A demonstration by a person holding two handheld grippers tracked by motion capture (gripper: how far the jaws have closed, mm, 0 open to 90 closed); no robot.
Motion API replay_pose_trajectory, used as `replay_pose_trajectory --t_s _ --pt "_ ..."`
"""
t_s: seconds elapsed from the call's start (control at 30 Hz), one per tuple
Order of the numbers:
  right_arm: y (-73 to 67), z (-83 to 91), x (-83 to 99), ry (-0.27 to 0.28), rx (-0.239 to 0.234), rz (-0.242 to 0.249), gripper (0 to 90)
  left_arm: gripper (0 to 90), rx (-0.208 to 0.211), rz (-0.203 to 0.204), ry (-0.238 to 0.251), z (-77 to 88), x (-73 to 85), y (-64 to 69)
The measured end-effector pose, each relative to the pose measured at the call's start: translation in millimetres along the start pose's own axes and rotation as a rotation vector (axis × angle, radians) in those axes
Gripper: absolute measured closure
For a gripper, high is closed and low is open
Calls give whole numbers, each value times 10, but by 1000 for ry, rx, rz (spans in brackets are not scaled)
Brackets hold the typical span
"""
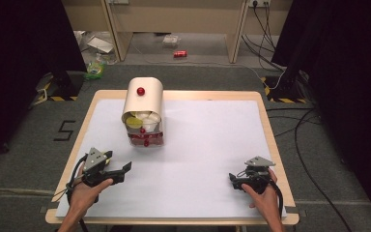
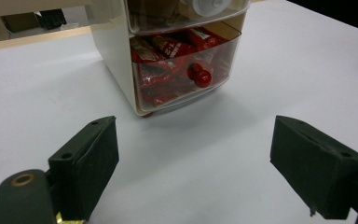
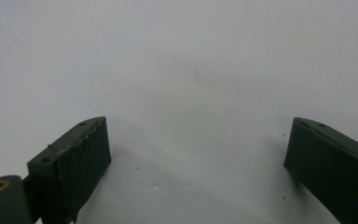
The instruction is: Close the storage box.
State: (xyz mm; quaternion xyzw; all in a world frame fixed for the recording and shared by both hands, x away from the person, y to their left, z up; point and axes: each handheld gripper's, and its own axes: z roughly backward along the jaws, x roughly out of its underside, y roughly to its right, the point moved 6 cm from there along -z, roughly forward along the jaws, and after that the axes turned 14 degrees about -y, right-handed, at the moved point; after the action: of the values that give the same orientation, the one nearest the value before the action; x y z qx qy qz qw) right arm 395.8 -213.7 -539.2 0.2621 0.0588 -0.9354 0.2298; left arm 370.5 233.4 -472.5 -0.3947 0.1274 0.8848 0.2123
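High view: small drawer cabinet (image 1: 144,113) toward the far left of the white-covered bench (image 1: 207,145), red knob (image 1: 140,91) on top. Left gripper view: lower clear drawer (image 2: 186,65) packed with red sachets (image 2: 161,56). Left gripper (image 1: 118,170) aimed at the cabinet, jaws released, well short. Right gripper (image 1: 235,180) low at near right, jaws released over bare sheet.

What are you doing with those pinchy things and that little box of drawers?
A person holds a gripper in each hand over a white table. The left gripper is open and points at the small drawer box, facing the red knob of the bottom drawer, full of red packets. It touches nothing. The right gripper is open too, above bare table.
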Motion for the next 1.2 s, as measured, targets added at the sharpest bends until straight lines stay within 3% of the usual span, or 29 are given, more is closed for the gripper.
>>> replay_pose_trajectory --t_s 1.2 --pt "-3 0 1 0 -1 -3 69 150 -3 -44 -68 -88 431 106"
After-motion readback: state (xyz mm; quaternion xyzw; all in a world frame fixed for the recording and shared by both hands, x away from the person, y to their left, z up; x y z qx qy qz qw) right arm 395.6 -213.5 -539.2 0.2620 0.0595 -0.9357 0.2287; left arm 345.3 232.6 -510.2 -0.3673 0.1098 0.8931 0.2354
